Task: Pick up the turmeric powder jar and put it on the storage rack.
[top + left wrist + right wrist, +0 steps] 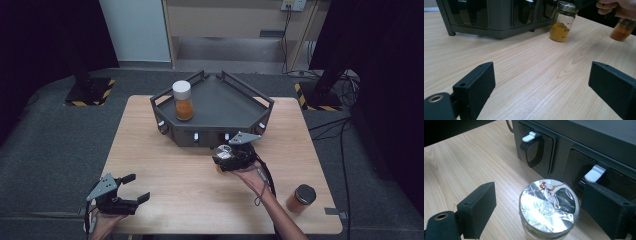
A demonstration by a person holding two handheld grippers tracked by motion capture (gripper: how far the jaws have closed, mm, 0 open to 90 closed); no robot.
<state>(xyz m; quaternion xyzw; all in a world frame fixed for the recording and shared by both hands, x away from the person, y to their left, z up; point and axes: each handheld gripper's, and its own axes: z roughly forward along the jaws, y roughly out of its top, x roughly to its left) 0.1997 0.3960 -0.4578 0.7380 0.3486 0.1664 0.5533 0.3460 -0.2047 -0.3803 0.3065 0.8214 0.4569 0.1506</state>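
A glass jar of yellow spice (549, 206) with a torn foil seal on top stands on the wooden table (165, 160), just in front of the dark grey rack (220, 100). My right gripper (540, 188) hangs over it from above, jaws either side of the foil top. The left pad stands clearly off the glass, so it is open around the jar. From the left gripper view the same jar (560, 23) stands by the rack's base. My left gripper (136, 188) rests near the front left corner, open, nothing between its jaws.
On the rack's tray stands a white-lidded jar of orange spice (183, 100). A dark-lidded jar of orange spice (301, 197) sits at the table's front right. White-tabbed holders (532, 147) line the rack's front face, close behind the foil-topped jar.
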